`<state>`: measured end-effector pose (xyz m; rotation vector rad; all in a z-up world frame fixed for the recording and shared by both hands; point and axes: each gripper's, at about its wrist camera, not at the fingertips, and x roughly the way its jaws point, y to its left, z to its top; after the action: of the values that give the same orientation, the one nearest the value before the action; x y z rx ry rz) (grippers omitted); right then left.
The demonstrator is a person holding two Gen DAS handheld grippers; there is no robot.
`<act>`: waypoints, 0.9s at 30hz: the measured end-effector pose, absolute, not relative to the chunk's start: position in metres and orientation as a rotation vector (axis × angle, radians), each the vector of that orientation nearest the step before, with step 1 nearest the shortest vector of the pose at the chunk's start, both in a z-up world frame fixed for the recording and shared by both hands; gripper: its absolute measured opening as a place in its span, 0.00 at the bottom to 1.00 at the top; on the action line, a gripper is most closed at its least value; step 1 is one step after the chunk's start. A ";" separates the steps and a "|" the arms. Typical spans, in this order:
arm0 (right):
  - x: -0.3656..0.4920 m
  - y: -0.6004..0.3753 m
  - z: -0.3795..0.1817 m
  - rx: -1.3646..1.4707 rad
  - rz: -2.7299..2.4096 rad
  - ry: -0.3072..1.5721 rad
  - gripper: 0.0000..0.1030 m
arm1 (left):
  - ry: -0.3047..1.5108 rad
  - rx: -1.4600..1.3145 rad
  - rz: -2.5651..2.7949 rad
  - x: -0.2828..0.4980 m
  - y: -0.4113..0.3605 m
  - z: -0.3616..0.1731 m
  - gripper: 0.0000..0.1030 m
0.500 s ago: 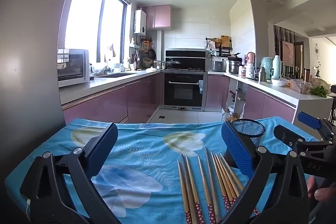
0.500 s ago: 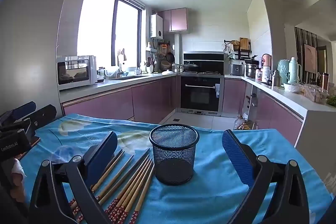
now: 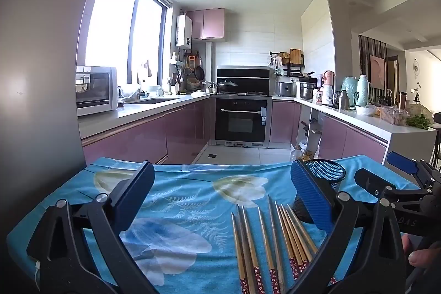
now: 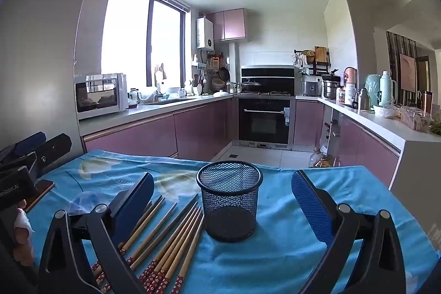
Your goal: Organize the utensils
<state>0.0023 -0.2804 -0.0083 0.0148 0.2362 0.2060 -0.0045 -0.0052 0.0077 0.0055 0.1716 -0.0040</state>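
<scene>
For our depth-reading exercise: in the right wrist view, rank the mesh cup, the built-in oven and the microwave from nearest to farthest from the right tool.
1. Mesh cup: on the blue tablecloth, just ahead of the open right tool.
2. Microwave: on the left counter.
3. Built-in oven: at the kitchen's far end, centre.

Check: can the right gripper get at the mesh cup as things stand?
Probably yes. The right gripper is open and empty, and the mesh cup stands upright straight ahead between its fingers, not touching either. The chopsticks lie off to its left, clear of the path.
</scene>
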 end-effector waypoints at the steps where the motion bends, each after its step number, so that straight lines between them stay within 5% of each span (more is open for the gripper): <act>1: 0.002 -0.281 -0.008 0.016 0.204 0.235 0.94 | 0.173 0.006 -0.005 -0.005 -0.006 0.008 0.94; 27: 0.004 -0.283 -0.009 0.030 0.210 0.249 0.94 | 0.174 -0.001 -0.008 -0.004 -0.004 0.002 0.94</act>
<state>0.0037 -0.2830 -0.0092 0.0302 0.2491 0.2096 -0.0041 -0.0042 0.0019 -0.0014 0.1737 -0.0081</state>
